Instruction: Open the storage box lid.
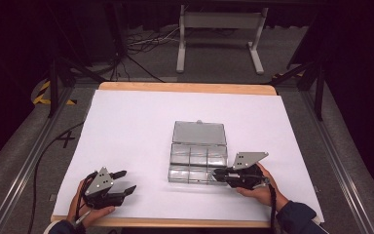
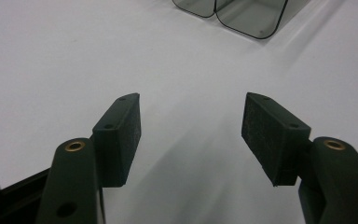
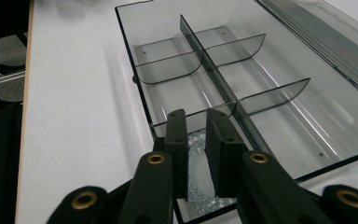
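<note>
Screws lie under right hand-held gripper — in organizer's corner compartment.

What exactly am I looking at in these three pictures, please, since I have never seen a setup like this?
A person sits at a table covered with white paper and holds a hand-operated two-jaw gripper in each hand. The high view looks down from above. The other two views come from cameras riding on the grippers.

The left gripper rests on the paper near the front edge, jaws wide apart and holding nothing.

A clear plastic compartment box lies in the middle, its lid folded back flat. The right gripper points into a near corner compartment holding small silvery pieces, too small to identify. Its jaws are nearly together; whether they grip anything is unclear.
</note>
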`<action>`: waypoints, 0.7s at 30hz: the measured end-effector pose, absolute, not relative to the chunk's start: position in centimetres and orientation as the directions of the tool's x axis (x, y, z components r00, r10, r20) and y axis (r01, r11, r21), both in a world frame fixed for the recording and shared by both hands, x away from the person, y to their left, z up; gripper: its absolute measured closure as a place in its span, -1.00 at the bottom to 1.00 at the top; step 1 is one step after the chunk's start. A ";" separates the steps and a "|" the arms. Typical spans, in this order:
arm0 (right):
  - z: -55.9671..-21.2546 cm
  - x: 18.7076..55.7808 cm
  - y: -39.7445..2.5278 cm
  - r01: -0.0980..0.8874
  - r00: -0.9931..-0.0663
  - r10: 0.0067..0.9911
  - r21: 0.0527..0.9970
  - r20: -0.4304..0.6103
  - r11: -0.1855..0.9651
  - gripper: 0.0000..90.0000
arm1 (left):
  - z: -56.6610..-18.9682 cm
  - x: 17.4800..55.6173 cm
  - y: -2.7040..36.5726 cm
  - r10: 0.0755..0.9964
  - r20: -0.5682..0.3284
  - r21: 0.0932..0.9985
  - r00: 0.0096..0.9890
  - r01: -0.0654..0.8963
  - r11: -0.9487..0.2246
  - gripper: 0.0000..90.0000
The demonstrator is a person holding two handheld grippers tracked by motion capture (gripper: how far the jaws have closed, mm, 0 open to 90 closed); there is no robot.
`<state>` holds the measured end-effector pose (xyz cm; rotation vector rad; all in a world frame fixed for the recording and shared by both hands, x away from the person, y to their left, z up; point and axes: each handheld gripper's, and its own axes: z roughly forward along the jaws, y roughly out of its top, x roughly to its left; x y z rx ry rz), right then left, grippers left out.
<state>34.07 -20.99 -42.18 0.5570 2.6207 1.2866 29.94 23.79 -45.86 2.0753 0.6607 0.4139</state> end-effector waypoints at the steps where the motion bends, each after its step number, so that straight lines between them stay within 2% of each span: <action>1: -42.2 34.0 -21.0 0.251 -0.918 0.397 0.792 0.012 0.557 0.79 | -45.9 29.9 23.8 0.596 0.044 0.837 0.801 0.297 -0.460 -0.14; 21: -41.2 33.8 -22.0 0.232 -0.902 0.430 0.806 -0.030 0.544 0.77 | -45.9 29.9 23.8 0.601 0.028 0.842 0.799 0.305 -0.445 -0.15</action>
